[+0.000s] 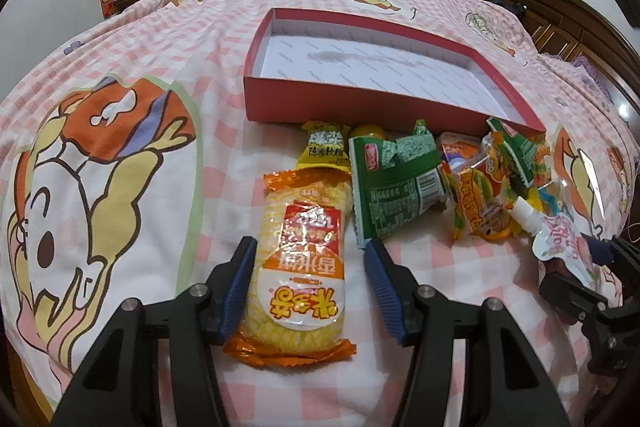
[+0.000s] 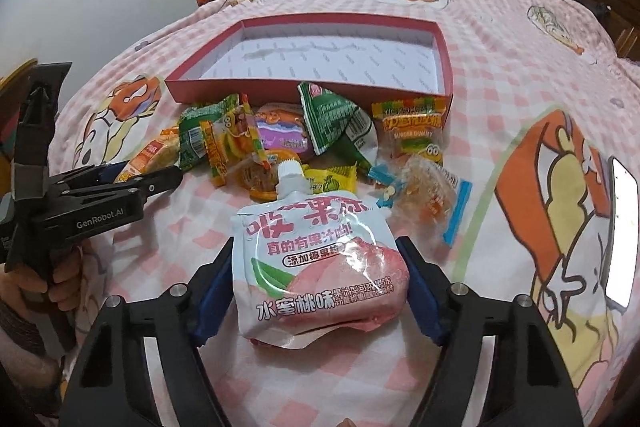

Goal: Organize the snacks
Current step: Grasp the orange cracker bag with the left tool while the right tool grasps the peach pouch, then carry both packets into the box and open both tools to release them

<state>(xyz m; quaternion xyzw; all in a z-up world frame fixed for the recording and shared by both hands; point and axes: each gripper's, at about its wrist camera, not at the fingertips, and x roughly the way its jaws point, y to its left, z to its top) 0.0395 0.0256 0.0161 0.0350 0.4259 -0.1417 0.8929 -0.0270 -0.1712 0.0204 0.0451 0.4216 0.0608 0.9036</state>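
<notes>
An orange and yellow rice cracker pack (image 1: 300,267) lies on the bed between the fingers of my left gripper (image 1: 310,243). Its left pad touches the pack and a gap shows at the right pad, so it is open. A white and pink peach jelly pouch (image 2: 320,267) with a white spout lies between the fingers of my right gripper (image 2: 316,241), and both pads press its sides. The red box (image 1: 360,99) with a white inside sits empty just behind the snack pile (image 2: 280,139).
The pile holds green packs (image 1: 396,187), a yellow candy (image 1: 324,147), gummy bags (image 2: 412,131) and a clear blue-edged wrapper (image 2: 436,195). All lie on a pink checked bedspread (image 1: 168,39) with cartoon prints. My left gripper (image 2: 160,183) and a hand show at the left of the right wrist view.
</notes>
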